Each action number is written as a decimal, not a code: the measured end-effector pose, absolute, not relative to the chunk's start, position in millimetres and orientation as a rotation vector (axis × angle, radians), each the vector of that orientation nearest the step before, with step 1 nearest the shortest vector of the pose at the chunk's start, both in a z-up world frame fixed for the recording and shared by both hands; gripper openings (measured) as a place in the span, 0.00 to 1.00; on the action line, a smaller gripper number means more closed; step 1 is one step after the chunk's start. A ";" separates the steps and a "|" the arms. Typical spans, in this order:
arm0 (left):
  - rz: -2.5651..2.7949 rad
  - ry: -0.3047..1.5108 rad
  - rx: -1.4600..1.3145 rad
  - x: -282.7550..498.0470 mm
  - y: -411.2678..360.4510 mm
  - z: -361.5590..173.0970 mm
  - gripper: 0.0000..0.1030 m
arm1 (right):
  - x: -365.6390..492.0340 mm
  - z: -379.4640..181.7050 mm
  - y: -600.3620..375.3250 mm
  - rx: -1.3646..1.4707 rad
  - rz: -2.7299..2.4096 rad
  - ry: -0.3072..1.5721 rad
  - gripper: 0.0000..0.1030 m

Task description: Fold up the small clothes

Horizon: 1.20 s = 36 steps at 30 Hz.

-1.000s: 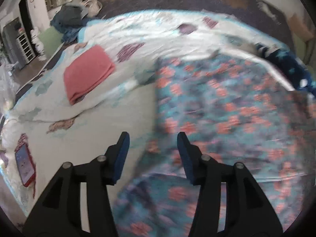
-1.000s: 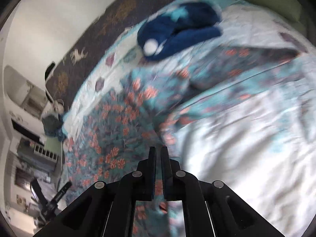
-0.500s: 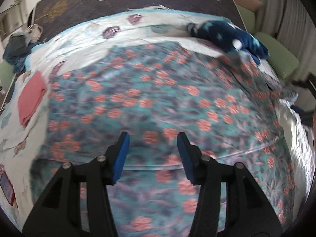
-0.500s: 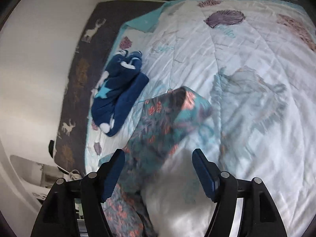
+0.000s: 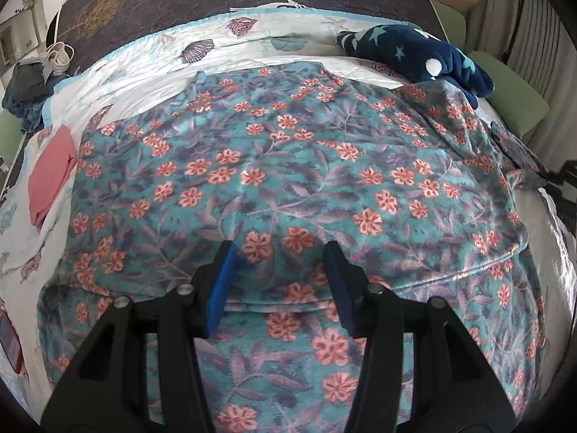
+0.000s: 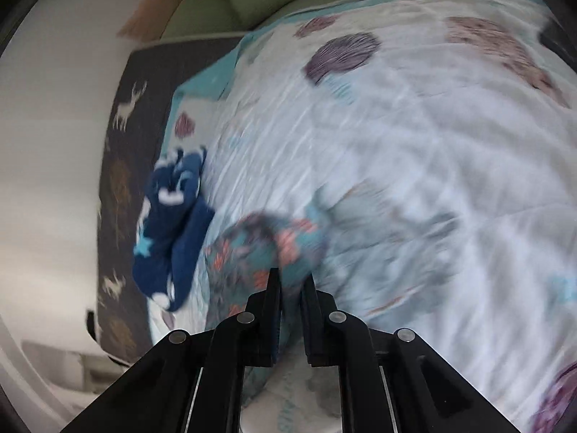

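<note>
The teal fleece garment with coral flowers (image 5: 288,166) is spread flat over the white quilted bed cover with shell prints (image 5: 151,68), filling most of the left wrist view. The left gripper (image 5: 279,263) is held spread just above the near hem, nothing between its pads. The right gripper (image 6: 290,281) has just been closing, and its jaws are now pinched on a bunched corner of the same garment (blurry, so how deep the bite goes can't be told). For a clean fold, that corner should probably be lifted only enough to clear the bed and carried straight across, while the near hem is pinned or matched by the left gripper so the edges line up. The navy star-print plush item (image 5: 414,54) at 1 o'clock and the folded pink cloth (image 5: 52,169) at 9 o'clock are best kept clear of.
</note>
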<state>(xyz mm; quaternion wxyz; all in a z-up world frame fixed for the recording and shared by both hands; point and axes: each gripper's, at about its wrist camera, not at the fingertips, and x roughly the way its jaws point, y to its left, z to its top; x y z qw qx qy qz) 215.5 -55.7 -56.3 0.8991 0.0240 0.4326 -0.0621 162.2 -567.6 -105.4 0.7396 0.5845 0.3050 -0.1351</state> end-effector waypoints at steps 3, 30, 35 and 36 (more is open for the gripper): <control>-0.120 0.889 0.063 212.8 -58.3 -55.9 0.51 | 152.7 -102.6 -576.2 1.275 -0.349 0.657 0.10; -0.139 0.893 0.055 212.3 -54.5 -56.8 0.54 | 257.2 -33.9 -569.7 0.634 -0.051 0.829 0.09; -0.142 0.894 0.022 211.2 -51.0 -55.0 0.54 | 217.9 6.5 -607.3 0.872 -0.152 0.593 0.08; -0.143 0.895 0.016 210.8 -50.1 -54.5 0.54 | 213.4 16.5 -607.3 0.893 -0.130 0.559 0.08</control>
